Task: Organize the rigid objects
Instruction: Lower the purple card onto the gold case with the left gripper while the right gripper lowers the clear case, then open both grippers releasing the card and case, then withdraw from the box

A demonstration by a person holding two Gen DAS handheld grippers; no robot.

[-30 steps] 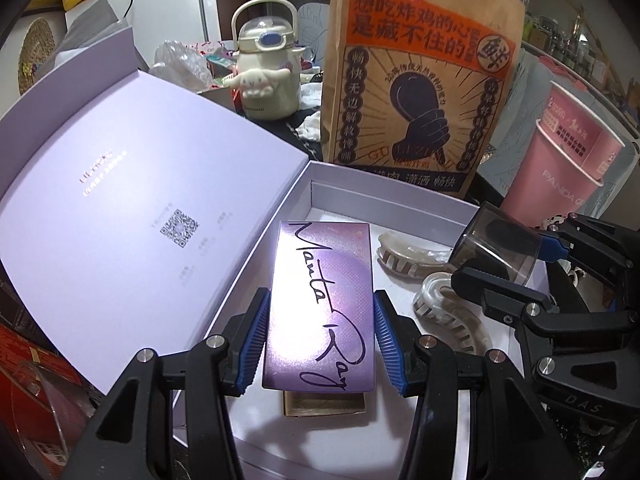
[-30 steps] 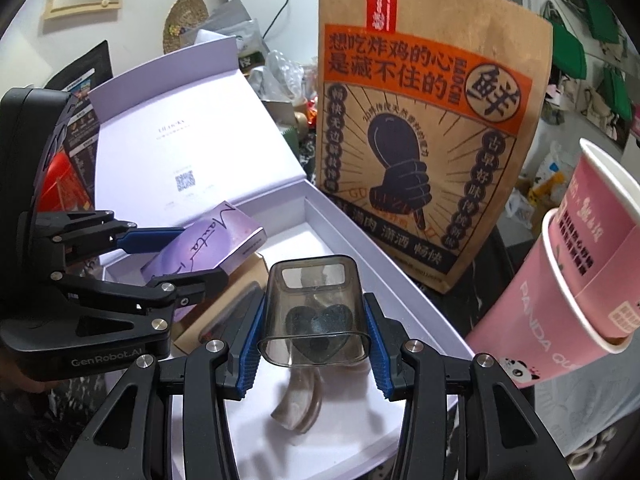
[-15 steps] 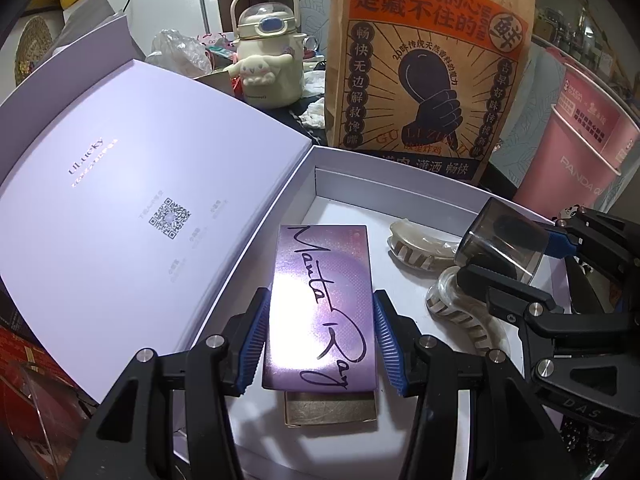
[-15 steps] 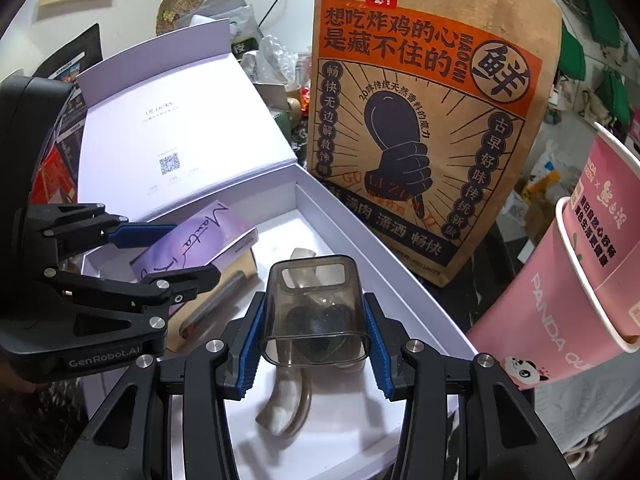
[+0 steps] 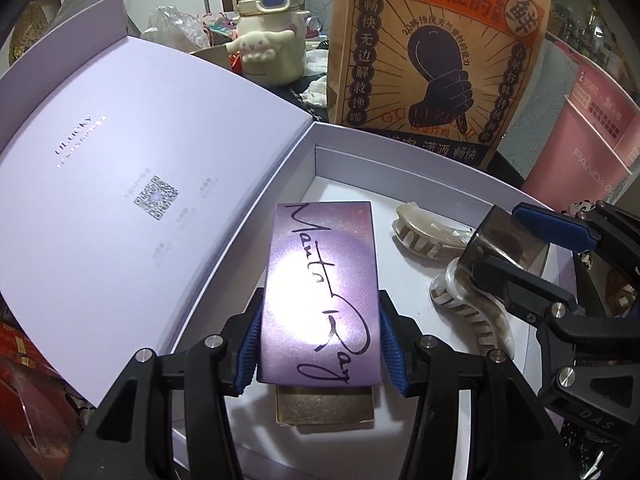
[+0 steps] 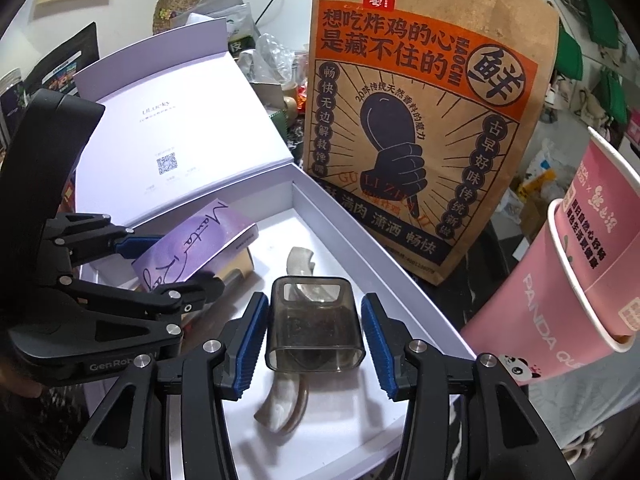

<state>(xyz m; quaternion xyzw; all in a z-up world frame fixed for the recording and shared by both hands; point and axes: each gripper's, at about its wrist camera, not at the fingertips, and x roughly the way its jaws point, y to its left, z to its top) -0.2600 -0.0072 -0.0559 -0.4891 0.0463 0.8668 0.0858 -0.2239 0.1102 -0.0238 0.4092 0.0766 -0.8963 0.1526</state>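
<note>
My left gripper (image 5: 320,344) is shut on a purple box (image 5: 320,288) with "Manta Ray" handwritten on it. I hold it just over a gold box (image 5: 324,404) inside the open lilac gift box (image 5: 400,140). The right gripper (image 6: 316,332) holds a smoky transparent case (image 6: 316,320) low over a pearly hair clip (image 6: 284,408). Its jaws are opening, and the pads still lie against the case's sides. A second hair clip (image 5: 428,232) lies further back in the box. In the right wrist view the left gripper (image 6: 168,264) and the purple box (image 6: 192,248) are on the left.
The gift box lid (image 5: 120,160) stands open to the left. A tall brown paper bag (image 5: 432,60) stands right behind the box. Stacked pink paper cups (image 5: 580,152) are at the right, and a cream kettle (image 5: 268,48) sits among clutter at the back.
The smoky case sits slightly lower between the right pads than before. The purple box stays in the left grip, and neither gripper has visibly shifted.
</note>
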